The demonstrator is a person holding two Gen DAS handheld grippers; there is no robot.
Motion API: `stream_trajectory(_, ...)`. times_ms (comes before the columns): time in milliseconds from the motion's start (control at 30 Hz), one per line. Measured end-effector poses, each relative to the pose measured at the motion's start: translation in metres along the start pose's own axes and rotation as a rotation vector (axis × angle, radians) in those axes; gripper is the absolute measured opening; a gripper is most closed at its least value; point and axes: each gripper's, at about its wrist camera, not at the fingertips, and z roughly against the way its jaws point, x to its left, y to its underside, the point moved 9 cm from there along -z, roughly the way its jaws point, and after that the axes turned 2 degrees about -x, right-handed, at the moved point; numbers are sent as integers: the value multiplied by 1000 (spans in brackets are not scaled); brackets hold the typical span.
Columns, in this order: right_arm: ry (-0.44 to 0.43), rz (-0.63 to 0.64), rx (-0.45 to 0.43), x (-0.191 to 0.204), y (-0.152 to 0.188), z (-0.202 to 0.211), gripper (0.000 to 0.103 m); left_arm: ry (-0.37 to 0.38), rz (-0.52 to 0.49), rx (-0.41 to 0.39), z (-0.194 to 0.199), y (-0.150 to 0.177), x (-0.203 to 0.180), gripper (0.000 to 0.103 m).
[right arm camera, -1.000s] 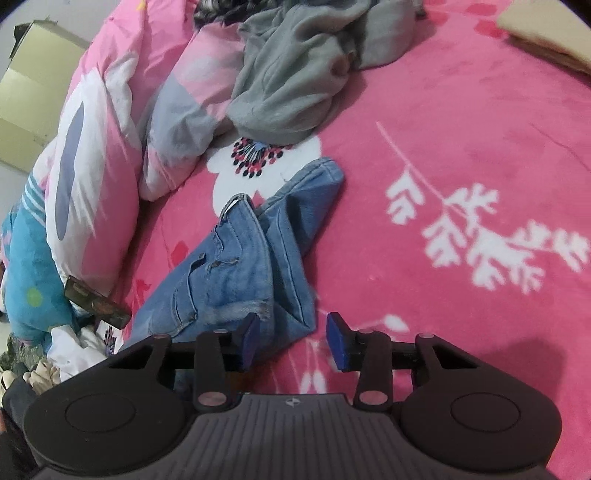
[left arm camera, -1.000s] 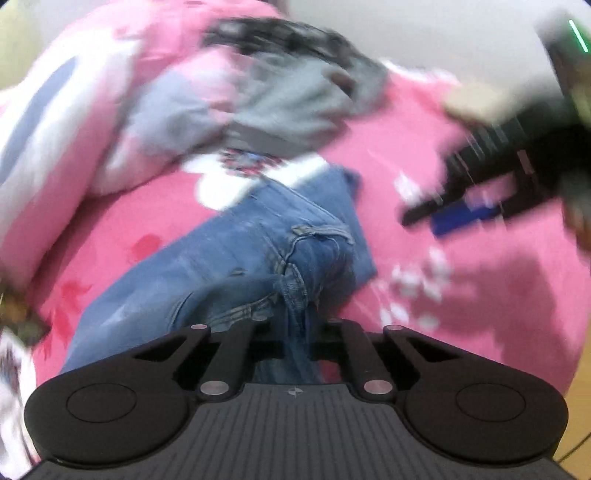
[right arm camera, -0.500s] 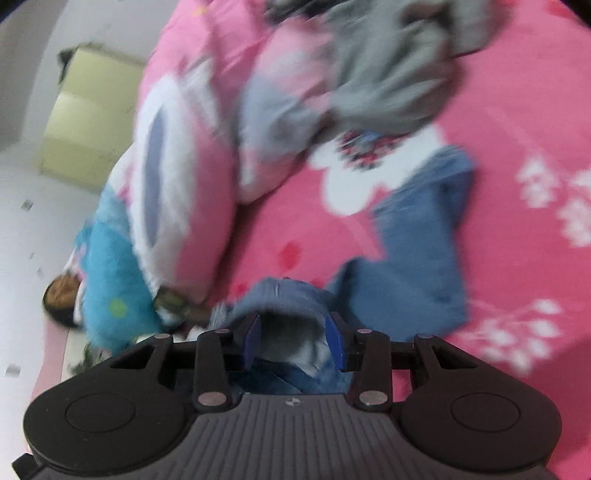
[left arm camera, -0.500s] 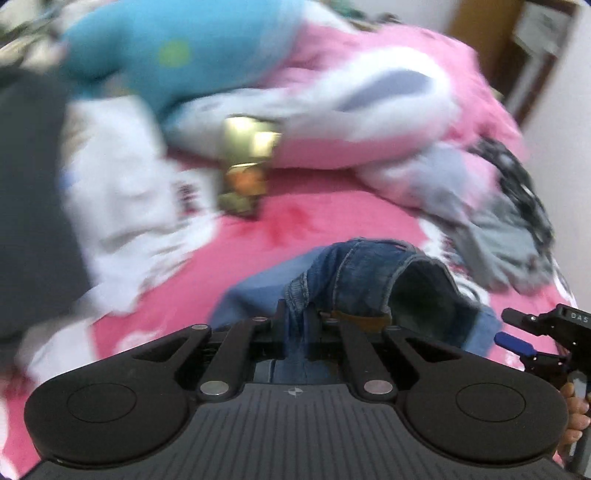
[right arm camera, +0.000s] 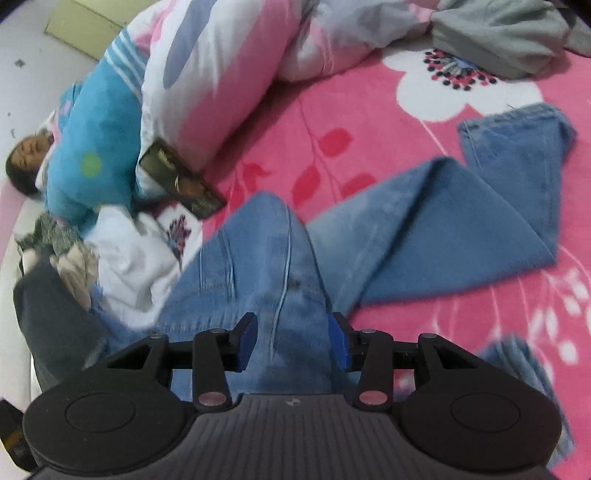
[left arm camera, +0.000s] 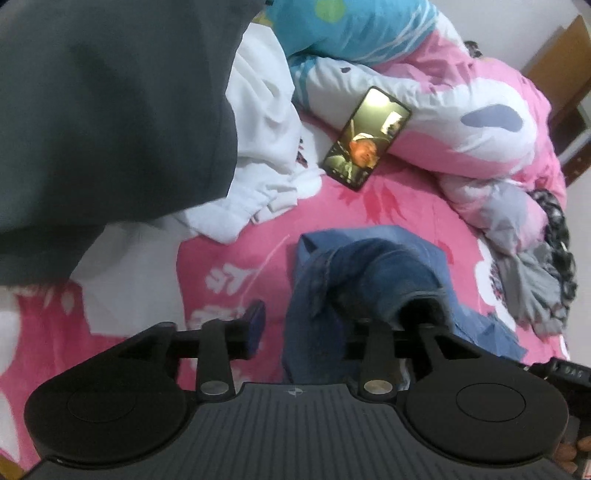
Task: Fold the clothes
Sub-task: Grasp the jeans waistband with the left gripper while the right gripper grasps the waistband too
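While the left gripper jaws have just been opening, jeans bunch between them toward 3 o'clock, unpinched. Right gripper jaws spread; denim lies between, extending to 2 o'clock on the pink blanket.

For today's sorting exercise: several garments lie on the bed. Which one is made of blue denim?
The jeans, spread between both grippers' fingers. The grey garment lies far off on the pink blanket, and the white garment is crumpled beside the phone.
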Motion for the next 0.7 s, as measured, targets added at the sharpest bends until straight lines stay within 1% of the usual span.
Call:
stream_trajectory(33,26,32,23,0,10,2,46,2,-5,5,5,6,0,50)
stream_trajectory(67,51,64,46,0,19,5,47,12,-8,11,9,11,-2,56)
stream_trajectory(100,76,98,67,0,27,5,47,30,-17,21,11,17,-5,60)
stream_trajectory(133,101,135,88,-1,34,3,47,50,-31,33,13,23,-8,61)
stream_trajectory(167,126,172,109,-1,41,2,49,73,-60,47,12,30,-16,64)
stream_trajectory(200,151,209,129,-1,47,0,53,94,-86,61,11,37,-23,69)
stream_trajectory(233,167,243,140,0,52,-3,56,110,-105,69,8,43,-31,69)
stream_trajectory(267,169,274,142,2,53,-8,65,124,-120,76,6,50,-39,69)
stream_trajectory(300,165,306,148,4,55,-15,75,134,-123,78,3,56,-47,69)
stream_trajectory(333,167,330,159,5,55,-24,78,140,-117,75,0,59,-54,69)
stream_trajectory(367,173,340,172,5,53,-32,78,143,-107,64,-2,61,-59,69)
stream_trajectory(433,155,301,148,8,43,-42,78,121,-80,20,-5,61,-68,69)
stream_trajectory(467,119,259,125,11,35,-42,76,104,-70,-5,-6,60,-71,69)
stream_trajectory(500,76,210,99,13,26,-41,71,87,-60,-28,-8,59,-73,69)
stream_trajectory(533,56,174,69,13,18,-39,69,69,-52,-43,-10,59,-75,69)
stream_trajectory(600,90,162,-15,12,1,-33,59,15,-55,-63,-16,58,-77,68)
stream_trajectory(633,104,172,-55,13,-7,-30,55,-13,-58,-73,-19,58,-78,68)
stream_trajectory(667,107,191,-88,15,-14,-28,49,-42,-68,-84,-21,56,-77,68)
stream_trajectory(700,108,214,-117,19,-21,-26,47,-71,-69,-91,-23,54,-75,68)
